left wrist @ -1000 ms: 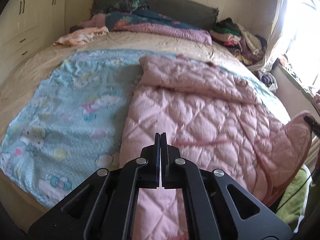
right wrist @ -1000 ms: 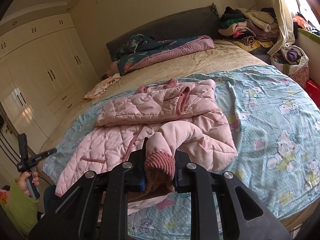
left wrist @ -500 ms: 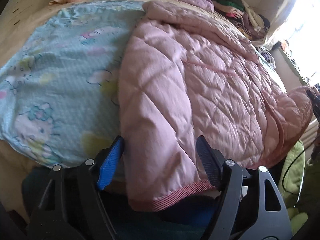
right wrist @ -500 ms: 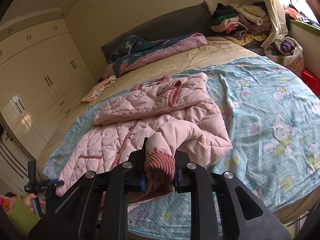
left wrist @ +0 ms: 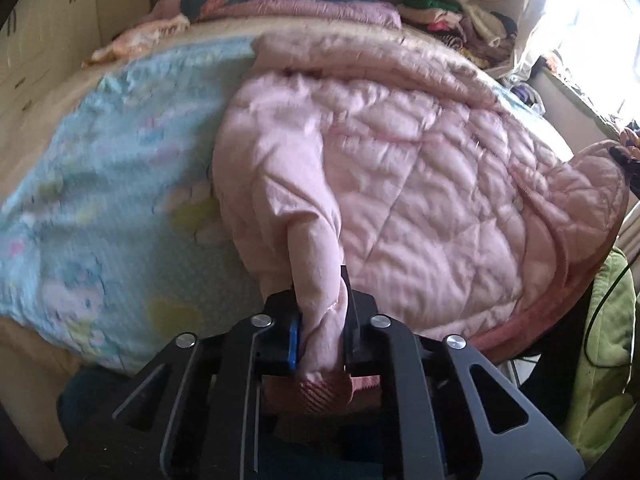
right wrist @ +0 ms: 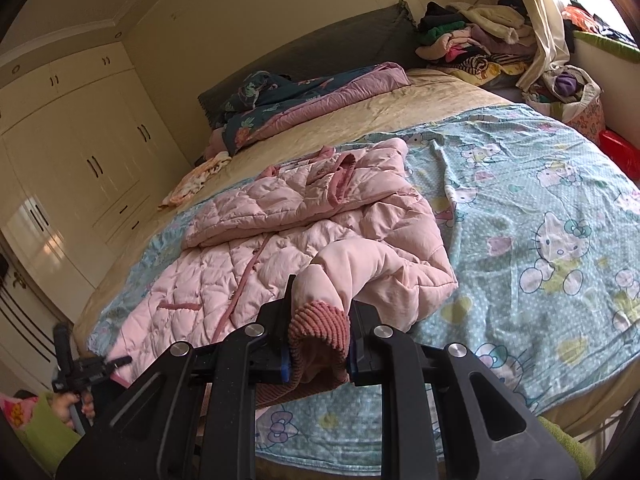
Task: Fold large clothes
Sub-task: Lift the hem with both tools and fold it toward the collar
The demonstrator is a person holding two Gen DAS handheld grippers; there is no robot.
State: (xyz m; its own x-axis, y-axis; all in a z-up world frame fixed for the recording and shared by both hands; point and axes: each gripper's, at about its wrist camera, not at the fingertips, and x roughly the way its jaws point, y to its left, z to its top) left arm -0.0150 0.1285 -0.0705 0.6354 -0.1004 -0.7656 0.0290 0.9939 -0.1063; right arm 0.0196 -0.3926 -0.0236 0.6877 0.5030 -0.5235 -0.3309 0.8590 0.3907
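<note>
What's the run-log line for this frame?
left gripper: shut on jacket hem | right gripper: shut on sleeve cuff | pink jacket: on bed

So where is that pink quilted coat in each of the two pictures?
Left wrist view: the pink quilted coat fills the centre and right, one corner pinched in the left hand-held gripper.
Right wrist view: it lies centre-left, its ribbed cuff clamped in the right hand-held gripper.
Shared landmark: the blue cartoon sheet beneath it.

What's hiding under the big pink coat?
Under the pink coat lies a blue cartoon sheet, showing all around its edges. Whatever is on the sheet directly beneath the coat is covered, so that part cannot be seen.
</note>
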